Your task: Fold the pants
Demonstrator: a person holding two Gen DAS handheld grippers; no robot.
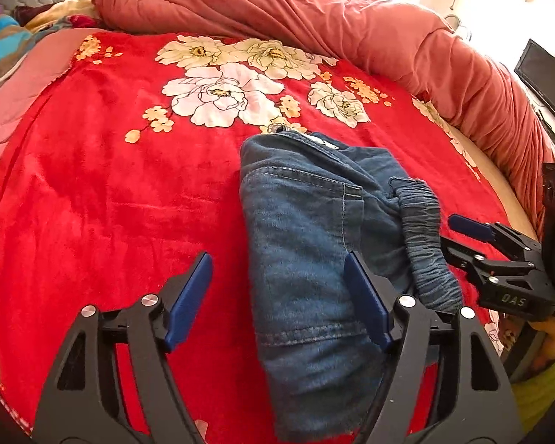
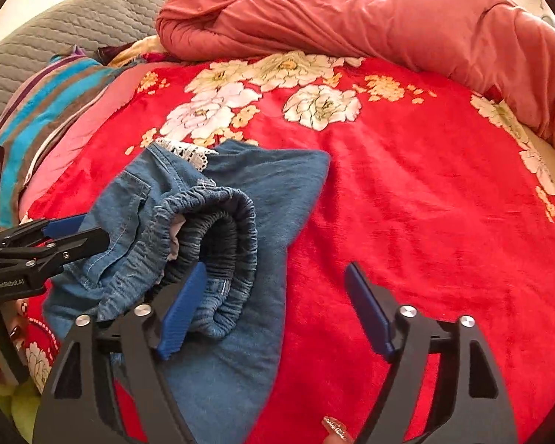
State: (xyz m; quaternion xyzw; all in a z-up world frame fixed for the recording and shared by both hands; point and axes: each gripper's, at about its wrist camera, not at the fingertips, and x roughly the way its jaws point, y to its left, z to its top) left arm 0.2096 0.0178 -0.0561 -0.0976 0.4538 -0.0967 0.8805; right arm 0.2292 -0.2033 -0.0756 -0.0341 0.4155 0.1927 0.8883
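Observation:
Blue denim pants [image 1: 307,244] lie folded into a compact bundle on the red floral blanket [image 1: 111,192], their elastic waistband [image 1: 425,236] bunched on the right side. My left gripper [image 1: 277,296] is open, low over the bundle's near left part, holding nothing. My right gripper [image 2: 277,303] is open, its left finger [image 2: 183,310] resting by the waistband [image 2: 218,236], the pants [image 2: 248,192] spread beneath. Each gripper shows in the other's view, the right one [image 1: 458,236] beside the waistband, the left one [image 2: 74,233] at the pants' left edge.
A rolled salmon-pink duvet [image 1: 314,11] lies along the far and right side of the bed. A striped pillow [image 2: 44,111] and a grey quilted headboard [image 2: 74,18] are at the left. A dark monitor [image 1: 547,81] stands at the far right. Red blanket [image 2: 444,203] stretches right of the pants.

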